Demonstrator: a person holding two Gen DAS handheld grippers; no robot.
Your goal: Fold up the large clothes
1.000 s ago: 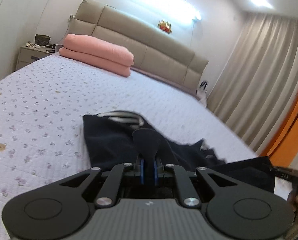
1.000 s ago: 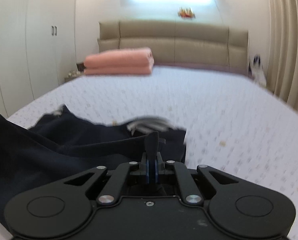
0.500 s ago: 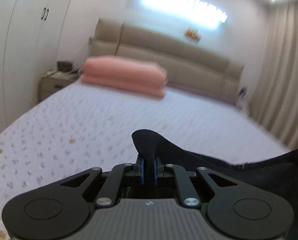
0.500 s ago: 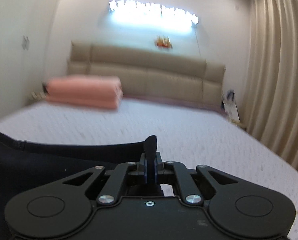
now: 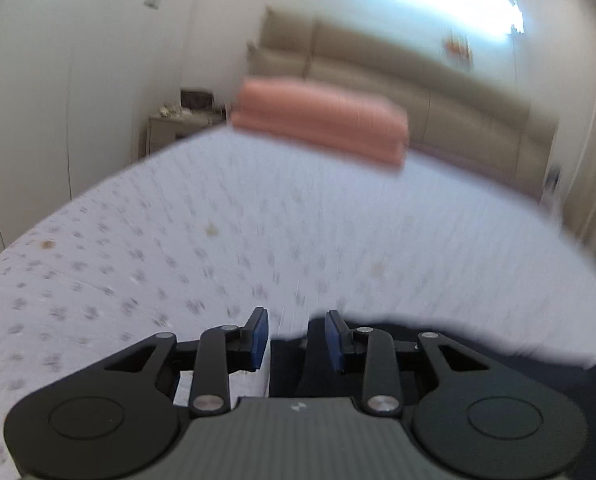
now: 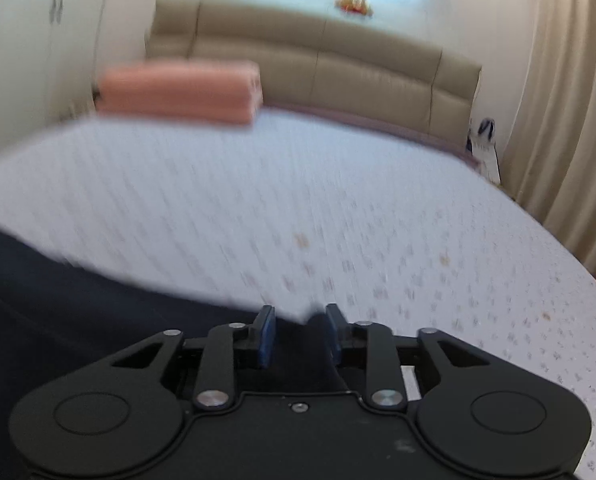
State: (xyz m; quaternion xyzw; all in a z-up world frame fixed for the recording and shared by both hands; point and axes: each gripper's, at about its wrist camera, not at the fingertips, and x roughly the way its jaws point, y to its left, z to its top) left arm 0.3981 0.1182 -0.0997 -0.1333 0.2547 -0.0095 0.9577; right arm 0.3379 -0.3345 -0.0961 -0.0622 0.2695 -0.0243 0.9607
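Note:
A dark navy garment (image 6: pixel 78 304) lies low over the near part of the bed (image 6: pixel 338 184). In the left wrist view the garment (image 5: pixel 518 364) runs from between my fingers off to the right. My left gripper (image 5: pixel 296 338) is open, its blue pads apart, with a fold of the cloth still between them beside the right pad. My right gripper (image 6: pixel 300 334) is open too, with a corner of the cloth between its pads. Both views are blurred by motion.
A stack of folded pink bedding (image 5: pixel 322 120) lies at the head of the bed against a beige padded headboard (image 6: pixel 338 64). A nightstand (image 5: pixel 178 128) stands at the left, white wardrobes (image 6: pixel 38 40) on the left wall, curtains (image 6: pixel 566 100) on the right.
Both grippers were shut on the raised garment and are now open. The cloth has dropped from between the pads toward the bed. Both cameras have tilted and moved.

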